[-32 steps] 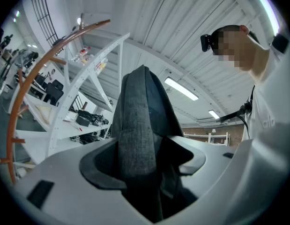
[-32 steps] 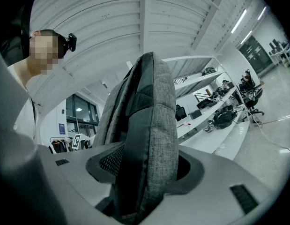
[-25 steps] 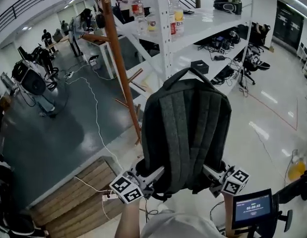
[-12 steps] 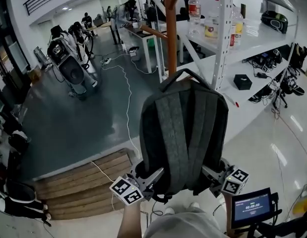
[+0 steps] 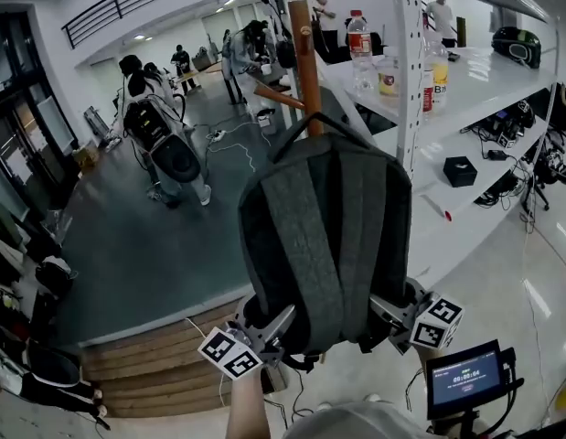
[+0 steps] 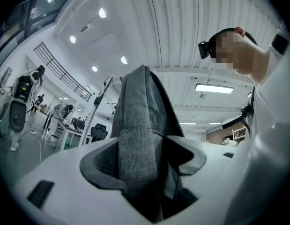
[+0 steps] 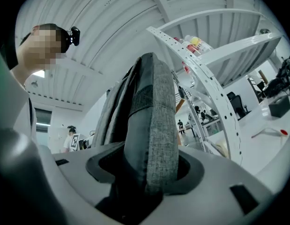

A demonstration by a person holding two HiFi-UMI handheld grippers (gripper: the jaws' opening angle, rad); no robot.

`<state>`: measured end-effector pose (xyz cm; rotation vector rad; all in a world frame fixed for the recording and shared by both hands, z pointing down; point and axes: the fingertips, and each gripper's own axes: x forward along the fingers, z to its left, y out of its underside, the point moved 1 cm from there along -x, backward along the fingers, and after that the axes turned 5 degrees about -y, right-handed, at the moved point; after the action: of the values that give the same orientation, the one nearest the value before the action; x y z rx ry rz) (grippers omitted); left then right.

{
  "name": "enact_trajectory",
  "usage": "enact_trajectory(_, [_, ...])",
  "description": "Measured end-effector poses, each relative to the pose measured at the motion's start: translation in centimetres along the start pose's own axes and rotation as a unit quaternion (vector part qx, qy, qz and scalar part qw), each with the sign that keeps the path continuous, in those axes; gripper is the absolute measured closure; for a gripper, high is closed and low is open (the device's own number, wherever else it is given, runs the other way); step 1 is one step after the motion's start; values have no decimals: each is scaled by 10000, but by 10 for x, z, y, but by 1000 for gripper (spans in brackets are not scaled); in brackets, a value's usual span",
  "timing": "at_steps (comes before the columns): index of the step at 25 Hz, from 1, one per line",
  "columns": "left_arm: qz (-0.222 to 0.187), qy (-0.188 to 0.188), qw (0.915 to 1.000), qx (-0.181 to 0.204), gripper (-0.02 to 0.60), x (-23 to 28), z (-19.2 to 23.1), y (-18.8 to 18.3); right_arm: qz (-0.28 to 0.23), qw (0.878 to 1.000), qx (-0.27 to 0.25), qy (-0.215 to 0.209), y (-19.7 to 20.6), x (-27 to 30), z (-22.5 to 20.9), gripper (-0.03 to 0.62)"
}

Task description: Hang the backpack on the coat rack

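L gripper (image 6: 145, 172) jaws clamped on grey fabric at bottom-left of the dark grey woven backpack (image 5: 328, 236). R gripper (image 7: 145, 170) jaws clamped on its bottom-right. Pack is held upright in air, strap side to head cam, top just in front of the brown wooden coat rack pole (image 5: 304, 53). White metal shelving (image 5: 409, 90) sits to the right, grey floor (image 5: 127, 245) below. Gripper views add the white ribbed ceiling; only head view shows the floor.

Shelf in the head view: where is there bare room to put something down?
The upper shelf is bare between the bottles and the black device. The lower shelf is bare around the black box; its far end is crowded with cables.
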<state>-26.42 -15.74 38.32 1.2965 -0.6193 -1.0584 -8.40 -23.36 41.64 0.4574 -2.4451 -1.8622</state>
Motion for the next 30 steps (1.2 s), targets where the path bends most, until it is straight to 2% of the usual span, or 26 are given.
enact_trajectory(6, [-266,134,9991,286,282,36,7,-52,-236,9991,-364,-37,-58,21,-14,345])
enact_trajectory(10, [-461,285,9969,563,281,44,6,-87,-481,9970,-598,-122,-92,33,-7,345])
enact_trajectory(15, [-574,347,9958,617,282,54,9,-112,-545,9959,-720,-76,-119,42,-6,346])
enact_trajectory(23, [-398,328,9981,327,282,69,22,-120,-378,9981,-477,48,-128,51,-16,345])
enact_trajectory(30, [-129,179,9998,6,282,80,38,-95,-142,9996,-141,181,-108,52,-36,345])
